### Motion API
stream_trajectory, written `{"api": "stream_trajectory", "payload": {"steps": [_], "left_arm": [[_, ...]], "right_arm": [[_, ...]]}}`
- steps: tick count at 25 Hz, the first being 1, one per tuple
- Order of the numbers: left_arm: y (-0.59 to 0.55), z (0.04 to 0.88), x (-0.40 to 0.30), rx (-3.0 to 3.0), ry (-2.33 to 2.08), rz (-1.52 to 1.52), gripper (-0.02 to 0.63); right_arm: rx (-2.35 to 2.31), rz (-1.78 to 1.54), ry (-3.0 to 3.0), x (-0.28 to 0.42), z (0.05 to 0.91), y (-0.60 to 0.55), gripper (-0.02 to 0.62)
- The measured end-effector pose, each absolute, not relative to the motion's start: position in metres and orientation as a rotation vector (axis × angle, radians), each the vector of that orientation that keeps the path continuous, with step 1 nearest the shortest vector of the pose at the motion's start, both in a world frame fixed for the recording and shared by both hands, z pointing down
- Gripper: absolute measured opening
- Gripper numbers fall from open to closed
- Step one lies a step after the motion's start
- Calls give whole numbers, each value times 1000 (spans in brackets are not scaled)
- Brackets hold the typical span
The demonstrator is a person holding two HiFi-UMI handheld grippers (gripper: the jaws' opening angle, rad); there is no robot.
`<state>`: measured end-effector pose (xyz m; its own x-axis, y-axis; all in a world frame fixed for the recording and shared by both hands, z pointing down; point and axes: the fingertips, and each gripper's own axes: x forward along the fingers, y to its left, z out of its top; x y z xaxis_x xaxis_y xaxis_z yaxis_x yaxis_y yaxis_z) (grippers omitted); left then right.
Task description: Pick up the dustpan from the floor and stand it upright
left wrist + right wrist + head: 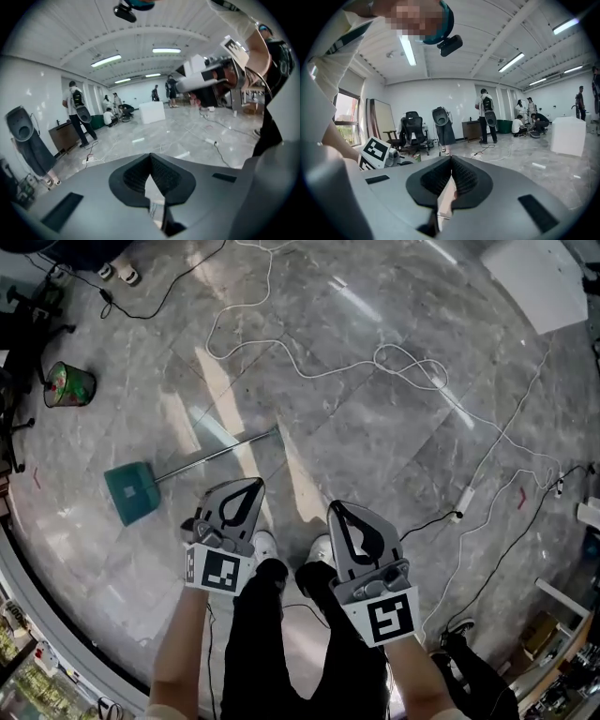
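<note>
Slipping is the main risk. The dustpan [131, 491] lies flat on the floor [375, 456] at ten o'clock from the left claw [249, 487], and its thin handle [220, 452] may twist when pinched. The left claw and the right claw [341, 512] are both pressed together and empty. Loose white cables [375, 360] at twelve o'clock could snag a step.

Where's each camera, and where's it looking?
Head view: on the head, looking down at the dustpan; shows legs, left tool, right tool.
Left gripper view: on left tool, facing across the room; shows its shut jaws, the right tool.
Right gripper view: on right tool, facing across the room; shows its shut jaws, left tool's cube.
Both gripper views share the white box.
</note>
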<state>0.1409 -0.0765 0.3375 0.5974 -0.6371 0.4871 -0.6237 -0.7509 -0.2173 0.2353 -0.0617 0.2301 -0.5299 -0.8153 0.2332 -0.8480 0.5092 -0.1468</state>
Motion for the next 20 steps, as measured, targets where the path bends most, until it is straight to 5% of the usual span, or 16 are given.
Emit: {"api": "stream_trajectory", "payload": {"steps": [11,20], "left_arm": [[-148,737,96,-2793,700,-1569,11],[-159,909,90,-2660,301,-1870,12]], "right_arm": [[1523,263,-2617,177,554,-150,17],[1744,175,-2496,188,680,-161,17]]}}
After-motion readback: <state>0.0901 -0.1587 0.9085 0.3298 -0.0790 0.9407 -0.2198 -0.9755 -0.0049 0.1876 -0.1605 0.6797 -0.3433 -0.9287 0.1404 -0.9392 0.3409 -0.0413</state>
